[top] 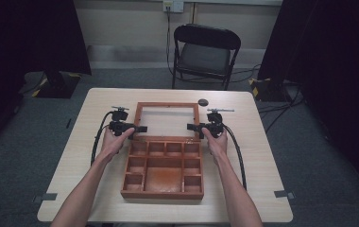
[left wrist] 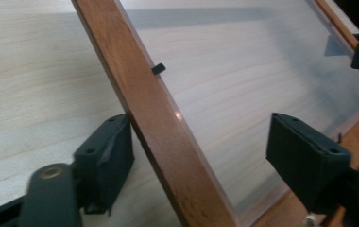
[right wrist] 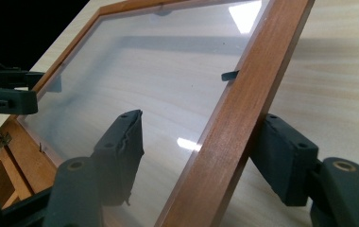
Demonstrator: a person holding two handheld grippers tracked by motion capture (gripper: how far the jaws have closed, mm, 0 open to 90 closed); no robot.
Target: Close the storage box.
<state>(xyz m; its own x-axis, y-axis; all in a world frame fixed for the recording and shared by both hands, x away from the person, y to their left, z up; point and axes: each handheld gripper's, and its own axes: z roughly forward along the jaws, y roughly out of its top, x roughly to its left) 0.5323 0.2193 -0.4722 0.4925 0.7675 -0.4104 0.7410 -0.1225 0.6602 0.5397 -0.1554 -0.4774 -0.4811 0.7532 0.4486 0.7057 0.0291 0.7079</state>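
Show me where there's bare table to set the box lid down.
Free: wide strips of table left and right of the wooden box, plus the far left corner. Crowded: behind the box, where the glass lid, both grippers and a black disc sit.

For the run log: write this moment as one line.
box: open | lid: tilted | left gripper: open, straddling frame | right gripper: same
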